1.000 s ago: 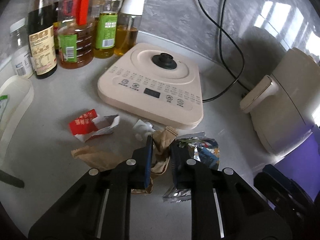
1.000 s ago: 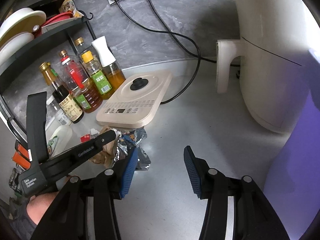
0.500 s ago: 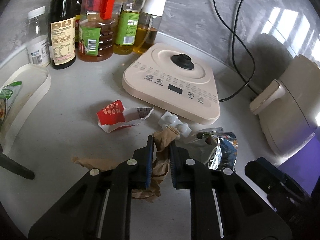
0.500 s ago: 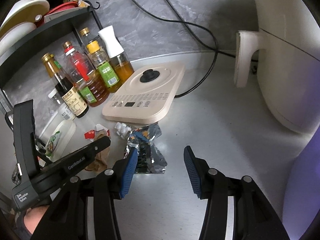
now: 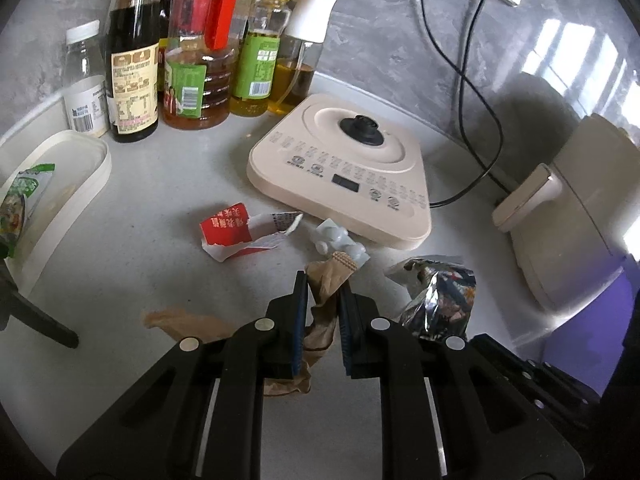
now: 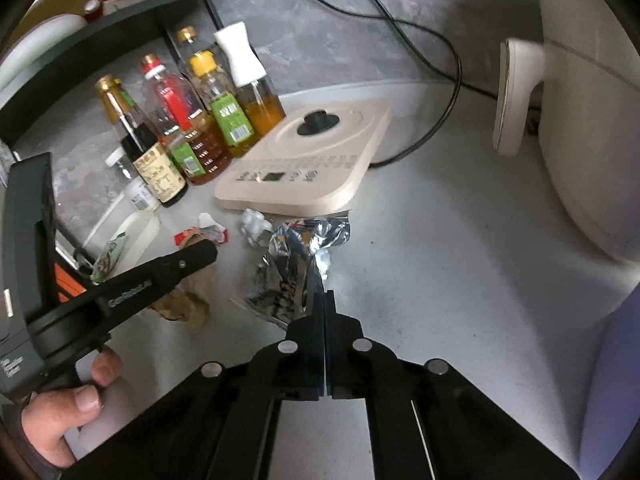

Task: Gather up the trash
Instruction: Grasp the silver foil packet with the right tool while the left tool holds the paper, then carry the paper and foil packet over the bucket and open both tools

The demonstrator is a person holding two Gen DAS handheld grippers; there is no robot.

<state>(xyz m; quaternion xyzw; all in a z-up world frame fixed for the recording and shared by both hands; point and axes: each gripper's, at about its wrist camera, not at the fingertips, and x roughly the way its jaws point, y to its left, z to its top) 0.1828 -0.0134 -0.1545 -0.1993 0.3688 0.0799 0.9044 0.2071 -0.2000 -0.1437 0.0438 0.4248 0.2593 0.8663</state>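
My left gripper (image 5: 323, 292) is shut on a crumpled brown paper bag (image 5: 326, 280), which hangs between its blue pads and trails back to the left on the counter. My right gripper (image 6: 323, 300) is shut on the near edge of a crinkled silver foil wrapper (image 6: 298, 258); the wrapper also shows in the left wrist view (image 5: 440, 296). A torn red and white wrapper (image 5: 240, 230) and a small white plastic piece (image 5: 340, 238) lie in front of the cream cooker base. The brown bag (image 6: 186, 300) shows under the left gripper's arm in the right wrist view.
A cream induction base (image 5: 344, 168) sits mid-counter, with several oil and sauce bottles (image 5: 196, 48) behind it. A white tray (image 5: 56, 184) holding a green packet is at the left. A cream appliance (image 5: 572, 208) stands at the right, with cords on the wall.
My right gripper has moved forward and closed on the foil wrapper. My left gripper has closed on the brown paper bag and lifted it slightly.
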